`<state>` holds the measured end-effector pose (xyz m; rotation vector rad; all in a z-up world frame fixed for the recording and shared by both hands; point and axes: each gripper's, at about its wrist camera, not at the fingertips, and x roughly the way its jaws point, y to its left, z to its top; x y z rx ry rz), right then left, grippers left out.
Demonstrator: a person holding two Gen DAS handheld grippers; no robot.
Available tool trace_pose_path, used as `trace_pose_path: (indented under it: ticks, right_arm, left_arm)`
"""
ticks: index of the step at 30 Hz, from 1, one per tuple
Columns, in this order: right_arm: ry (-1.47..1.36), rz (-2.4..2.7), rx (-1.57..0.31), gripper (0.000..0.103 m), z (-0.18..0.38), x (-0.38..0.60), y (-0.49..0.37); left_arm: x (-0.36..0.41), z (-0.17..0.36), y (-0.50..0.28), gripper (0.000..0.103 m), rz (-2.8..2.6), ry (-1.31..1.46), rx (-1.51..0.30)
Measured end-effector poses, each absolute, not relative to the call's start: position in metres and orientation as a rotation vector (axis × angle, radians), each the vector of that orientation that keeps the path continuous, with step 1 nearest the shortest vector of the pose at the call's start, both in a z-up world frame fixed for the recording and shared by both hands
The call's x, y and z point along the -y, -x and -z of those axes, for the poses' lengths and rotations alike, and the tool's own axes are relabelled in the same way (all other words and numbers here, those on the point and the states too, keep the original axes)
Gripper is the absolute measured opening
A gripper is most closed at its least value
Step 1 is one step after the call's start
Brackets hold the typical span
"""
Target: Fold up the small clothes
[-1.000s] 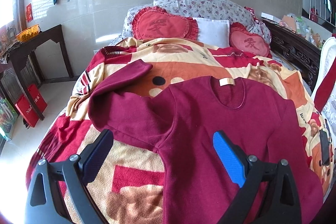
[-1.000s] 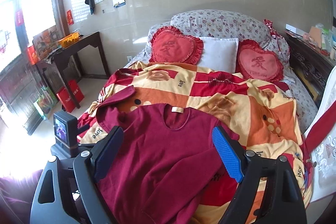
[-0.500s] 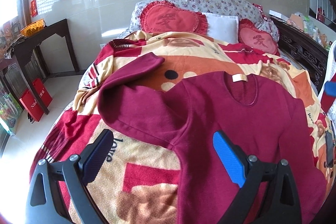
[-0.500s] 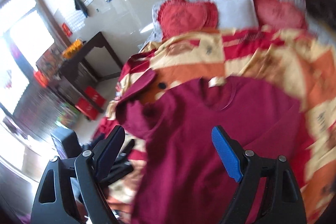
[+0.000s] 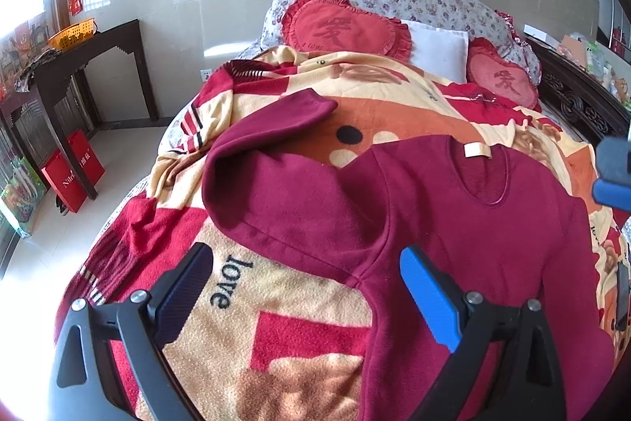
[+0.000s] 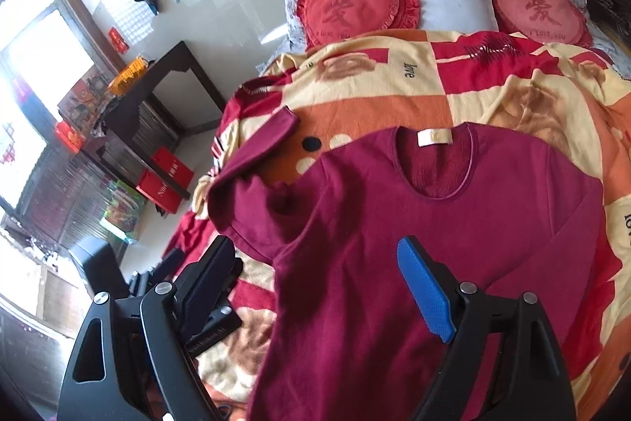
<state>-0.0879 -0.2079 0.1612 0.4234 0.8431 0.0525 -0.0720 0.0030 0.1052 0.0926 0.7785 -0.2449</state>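
Both claws, left claw (image 5: 303, 287) and right claw (image 6: 315, 287), hover wide and empty over a maroon long-sleeved top (image 5: 453, 243) spread on the bed's blanket (image 5: 276, 322); folding in the left sleeve (image 5: 276, 145) looks next.

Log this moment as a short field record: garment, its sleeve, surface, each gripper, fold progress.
garment: maroon long-sleeve top, lying front up, neck label showing
sleeve: left sleeve bent back on itself, cuff pointing toward the pillows
surface: patterned fleece blanket on a bed
left gripper: open, holds nothing, hovering by the sleeve's underarm seam
right gripper: open, holds nothing, above the top's body
fold progress: body not yet folded
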Motion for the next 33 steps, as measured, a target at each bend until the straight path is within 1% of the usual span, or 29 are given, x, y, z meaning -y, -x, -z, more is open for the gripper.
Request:
trace_pose_path:
  ticks: [13, 27, 33]
  right_arm:
    - [-0.315, -0.033, -0.834, 0.069, -0.137, 0.205, 0.081]
    - [-0.305, -0.074, -0.886, 0.068, -0.108, 0.192, 0.045]
    - [-0.311, -0.136, -0.894, 0.064, -0.101, 0.179, 0.009]
  left_arm:
    - [-0.004, -0.100, 0.062, 0.098, 0.241, -0.077, -0.804]
    - [-0.049, -0.082, 0.013, 0.098, 0.114, 0.002, -0.852]
    - [-0.068, -0.070, -0.017, 0.098, 0.046, 0.051, -0.871]
